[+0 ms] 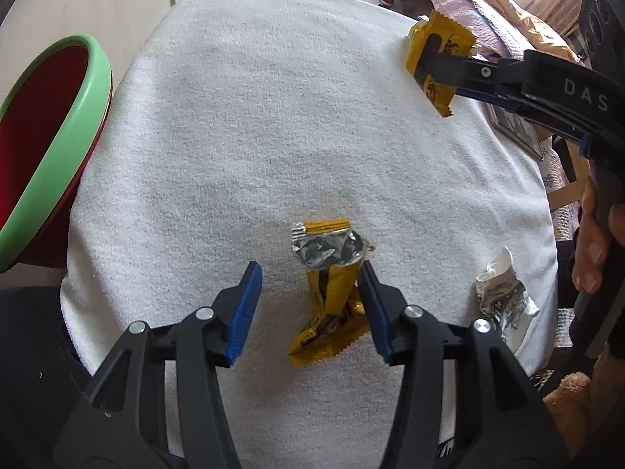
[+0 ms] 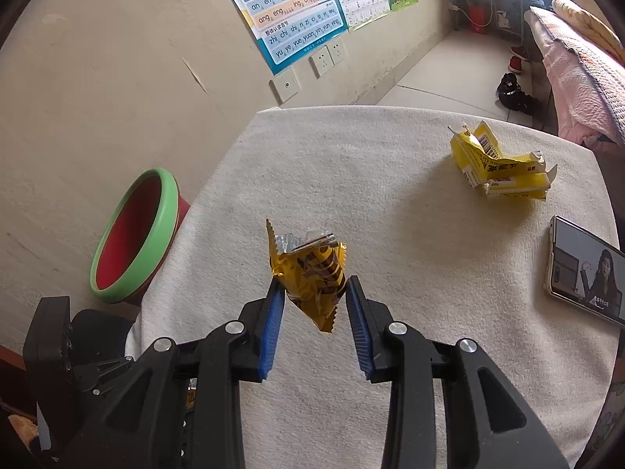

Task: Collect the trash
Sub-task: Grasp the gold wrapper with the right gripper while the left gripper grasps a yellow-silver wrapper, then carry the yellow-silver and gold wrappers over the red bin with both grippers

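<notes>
In the left wrist view my left gripper [image 1: 310, 269] is open over the white towel, its fingers either side of a torn yellow snack wrapper [image 1: 328, 297] with a foil mouth that lies on the towel. My right gripper [image 2: 314, 285] is shut on a second yellow wrapper [image 2: 308, 269] and holds it above the table; the same wrapper [image 1: 437, 58] and gripper show at the upper right of the left wrist view. A crumpled white wrapper [image 1: 502, 301] lies at the right. A crushed yellow carton [image 2: 500, 164] lies at the far right. A red bin with a green rim [image 2: 133, 234] stands left of the table.
The towel-covered table [image 2: 390, 234] stands next to a beige wall. A phone [image 2: 586, 269] with its screen lit lies at the right edge. A bed with pink and yellow bedding [image 2: 578, 78] and shoes on the floor are beyond the table's far right.
</notes>
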A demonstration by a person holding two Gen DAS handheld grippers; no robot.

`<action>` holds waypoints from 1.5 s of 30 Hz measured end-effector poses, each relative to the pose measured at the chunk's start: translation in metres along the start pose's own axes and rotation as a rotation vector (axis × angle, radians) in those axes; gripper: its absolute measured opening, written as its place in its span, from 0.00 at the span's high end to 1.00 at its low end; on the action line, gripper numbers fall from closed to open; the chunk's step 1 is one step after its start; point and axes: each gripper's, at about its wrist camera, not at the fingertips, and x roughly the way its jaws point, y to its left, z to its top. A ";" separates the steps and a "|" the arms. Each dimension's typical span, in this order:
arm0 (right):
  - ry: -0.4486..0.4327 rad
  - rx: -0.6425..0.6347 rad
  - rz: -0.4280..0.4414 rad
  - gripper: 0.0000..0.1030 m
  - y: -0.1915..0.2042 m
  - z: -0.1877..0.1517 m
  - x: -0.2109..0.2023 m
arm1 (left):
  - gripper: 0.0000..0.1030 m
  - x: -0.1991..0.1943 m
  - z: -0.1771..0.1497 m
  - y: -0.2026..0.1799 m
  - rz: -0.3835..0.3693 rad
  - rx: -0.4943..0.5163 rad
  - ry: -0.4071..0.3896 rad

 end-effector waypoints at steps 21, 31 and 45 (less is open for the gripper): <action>0.014 -0.010 -0.008 0.68 0.003 -0.004 0.004 | 0.76 -0.007 0.005 0.002 0.009 -0.014 -0.065; 0.014 -0.044 0.002 0.68 0.016 -0.007 0.002 | 0.76 -0.031 0.014 0.015 0.033 -0.073 -0.154; -0.001 -0.133 0.000 0.68 0.049 -0.013 -0.005 | 0.76 -0.058 0.018 0.046 0.078 -0.159 -0.239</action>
